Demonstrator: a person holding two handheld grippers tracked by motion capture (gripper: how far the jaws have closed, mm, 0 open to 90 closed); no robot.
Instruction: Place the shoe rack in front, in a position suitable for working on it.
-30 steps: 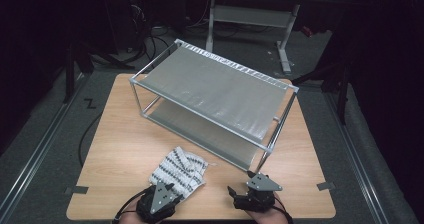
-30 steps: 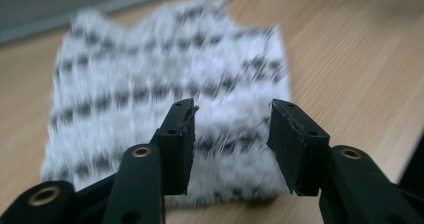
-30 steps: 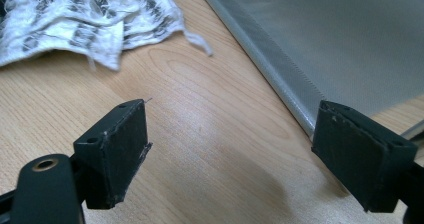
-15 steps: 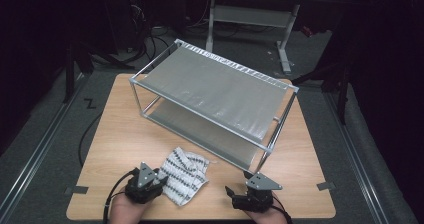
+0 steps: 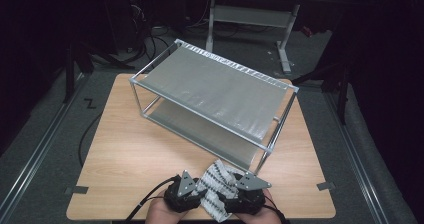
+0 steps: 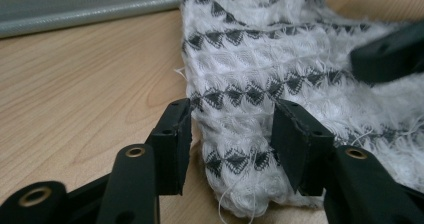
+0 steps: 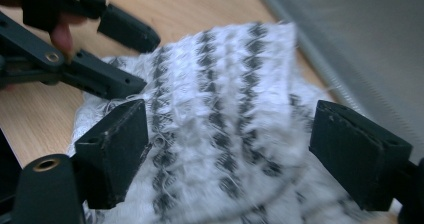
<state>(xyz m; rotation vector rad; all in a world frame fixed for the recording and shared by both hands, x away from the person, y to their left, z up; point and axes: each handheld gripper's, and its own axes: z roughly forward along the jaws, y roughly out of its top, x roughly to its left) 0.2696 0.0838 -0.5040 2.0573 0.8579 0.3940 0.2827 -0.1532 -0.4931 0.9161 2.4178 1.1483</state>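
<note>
The room is dim, its edges nearly black; light falls from above onto the wooden table (image 5: 125, 149) and gives the metal rack (image 5: 215, 91) a soft grey sheen. The high view is grainy and soft. In the left gripper view the cloth (image 6: 260, 84) nearest the jaws is sharp, the far edge hazy. The right gripper view is smeared by motion blur, cloth and rack alike, with dark corners.
</note>
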